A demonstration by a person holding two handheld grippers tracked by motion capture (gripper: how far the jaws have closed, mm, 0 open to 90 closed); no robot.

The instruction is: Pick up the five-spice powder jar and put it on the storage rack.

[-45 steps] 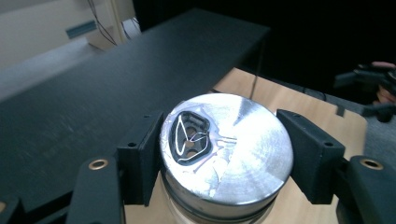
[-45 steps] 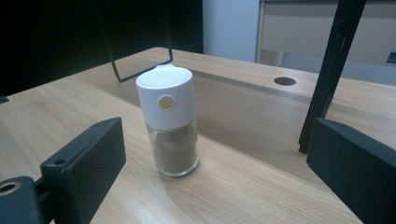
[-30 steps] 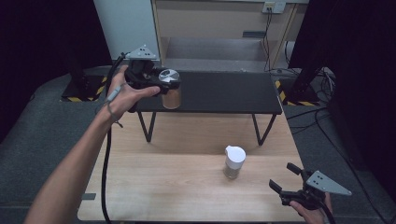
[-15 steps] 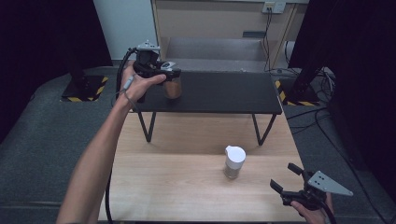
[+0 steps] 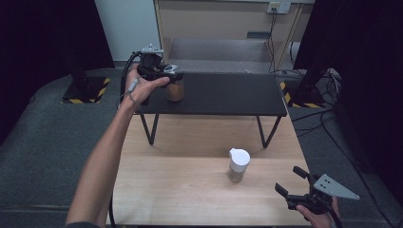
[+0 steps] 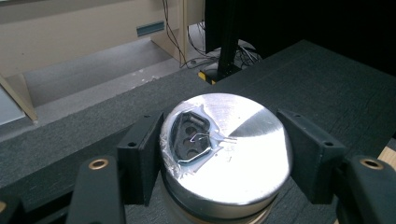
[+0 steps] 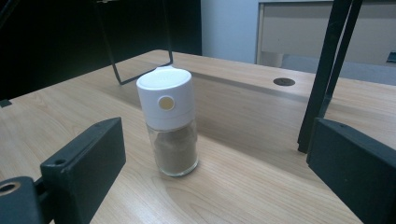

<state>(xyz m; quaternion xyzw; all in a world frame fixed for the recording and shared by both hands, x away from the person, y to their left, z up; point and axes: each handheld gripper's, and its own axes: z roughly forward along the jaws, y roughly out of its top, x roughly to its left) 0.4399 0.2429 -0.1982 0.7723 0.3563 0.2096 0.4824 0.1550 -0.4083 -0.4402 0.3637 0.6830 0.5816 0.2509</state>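
The jar (image 5: pixel 175 90) sits on the black shelf (image 5: pixel 228 95), clamped in the left gripper (image 5: pixel 164 76). The left gripper view reveals its silver lid (image 6: pixel 233 149), foil seal torn. The right gripper (image 5: pixel 299 187) gapes, empty.

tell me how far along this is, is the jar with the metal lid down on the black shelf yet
Looks done: the jar has reached the black shelf and seems to stand on it. In hand: the left gripper is clamped on its silver lid. Left: releasing it. The white-capped shaker stands untouched on the wooden table, with the right gripper open short of it.
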